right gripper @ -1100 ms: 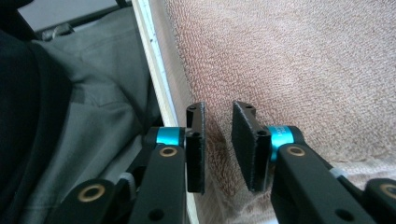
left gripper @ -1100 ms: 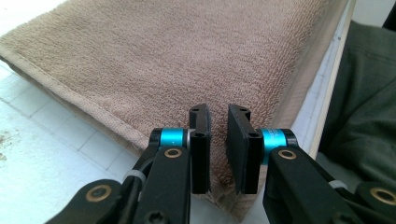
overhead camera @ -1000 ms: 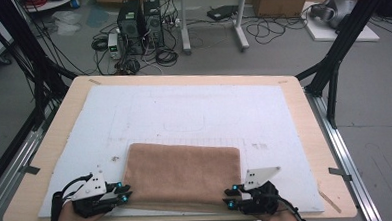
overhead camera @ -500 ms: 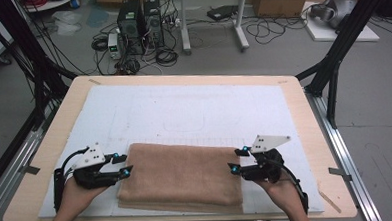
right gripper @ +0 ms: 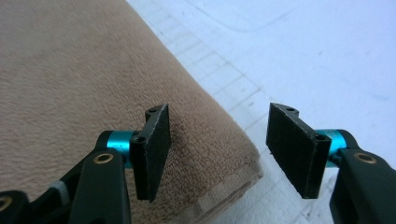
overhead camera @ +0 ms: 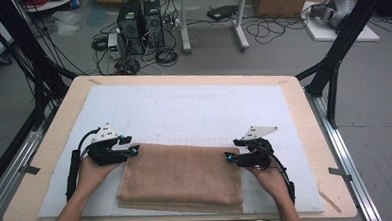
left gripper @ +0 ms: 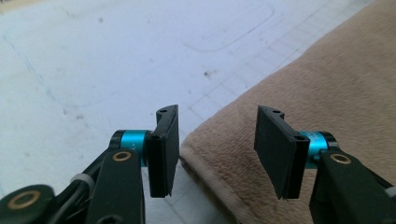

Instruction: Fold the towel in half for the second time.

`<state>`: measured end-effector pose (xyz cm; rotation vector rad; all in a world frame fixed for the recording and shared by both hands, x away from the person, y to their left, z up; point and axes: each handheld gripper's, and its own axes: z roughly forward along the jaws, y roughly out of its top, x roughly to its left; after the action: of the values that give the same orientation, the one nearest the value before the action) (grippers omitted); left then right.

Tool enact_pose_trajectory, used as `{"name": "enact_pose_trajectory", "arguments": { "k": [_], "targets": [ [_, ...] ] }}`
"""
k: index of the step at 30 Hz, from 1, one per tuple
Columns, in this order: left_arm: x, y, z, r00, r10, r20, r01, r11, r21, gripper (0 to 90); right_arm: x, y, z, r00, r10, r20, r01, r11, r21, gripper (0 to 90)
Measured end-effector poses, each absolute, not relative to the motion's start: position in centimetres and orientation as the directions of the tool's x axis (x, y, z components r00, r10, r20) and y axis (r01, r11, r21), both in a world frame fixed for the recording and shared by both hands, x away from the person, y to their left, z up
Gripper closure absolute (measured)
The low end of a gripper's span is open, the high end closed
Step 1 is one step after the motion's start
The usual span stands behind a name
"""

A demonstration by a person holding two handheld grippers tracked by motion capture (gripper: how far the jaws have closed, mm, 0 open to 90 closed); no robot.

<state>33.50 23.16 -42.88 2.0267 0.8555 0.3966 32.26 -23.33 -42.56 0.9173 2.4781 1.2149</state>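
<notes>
Left gripper view is showing the left gripper (left gripper: pixel 217 154) hanging with its jaws apart over the far left corner of the folded towel (left gripper: pixel 317 116); nothing is being pinched, and the pads are standing clear of the cloth. Right gripper view is giving the mirror case: the right gripper (right gripper: pixel 217 154) is hovering released over the towel's (right gripper: pixel 93 88) far right corner, where the stacked layers are showing at the edge.

High view is placing the towel (overhead camera: pixel 184 173) on the near half of the white mat (overhead camera: pixel 194 108), lying flat on the table (overhead camera: pixel 304 111), with the left gripper (overhead camera: pixel 134 150) and right gripper (overhead camera: pixel 227 157) at its two far corners. The tan terry is looking soft, limp and light, so it will likely be sagging wherever it is unsupported; the corners or the thick folded edge are seeming the best places to grip, pinching all layers together so that none slips out.

Against the earlier frames, both hands are sitting farther up the table, at the far corners instead of the near ones, and both sets of jaws have just been opening with no cloth between them.
</notes>
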Motion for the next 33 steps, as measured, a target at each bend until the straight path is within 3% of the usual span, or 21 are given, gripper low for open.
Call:
{"name": "enact_pose_trajectory", "arguments": {
  "k": [6, 11, 18, 22, 33],
  "targets": [
    [34.3, 22.8, -44.0, 0.716, 0.694, -0.074, 0.472, -0.404, 0.784, 46.2, 32.9, -23.1, -43.9, -0.775, 0.624, 0.096, 0.471, 0.470, 0.747, 39.1],
    [34.6, 22.9, -44.5, 0.717, 0.687, -0.119, 0.501, -0.388, 0.774, 47.8, 33.1, -22.9, -44.4, -0.779, 0.612, 0.134, 0.494, 0.469, 0.732, 45.7],
    [34.4, 22.7, -44.4, 0.733, 0.671, -0.112, 0.488, -0.404, 0.773, 63.7, 32.9, -22.8, -44.2, -0.799, 0.585, 0.141, 0.483, 0.483, 0.730, 66.7],
    [34.0, 22.4, -44.1, 0.746, 0.664, -0.054, 0.451, -0.444, 0.775, 73.1, 32.8, -22.7, -43.9, -0.810, 0.573, 0.124, 0.469, 0.506, 0.724, 75.5],
    [33.1, 22.7, -42.9, 0.732, 0.681, -0.004, 0.405, -0.430, 0.807, 78.0, 32.9, -22.7, -42.8, -0.820, 0.562, 0.108, 0.445, 0.508, 0.737, 76.9]
  ]
}}
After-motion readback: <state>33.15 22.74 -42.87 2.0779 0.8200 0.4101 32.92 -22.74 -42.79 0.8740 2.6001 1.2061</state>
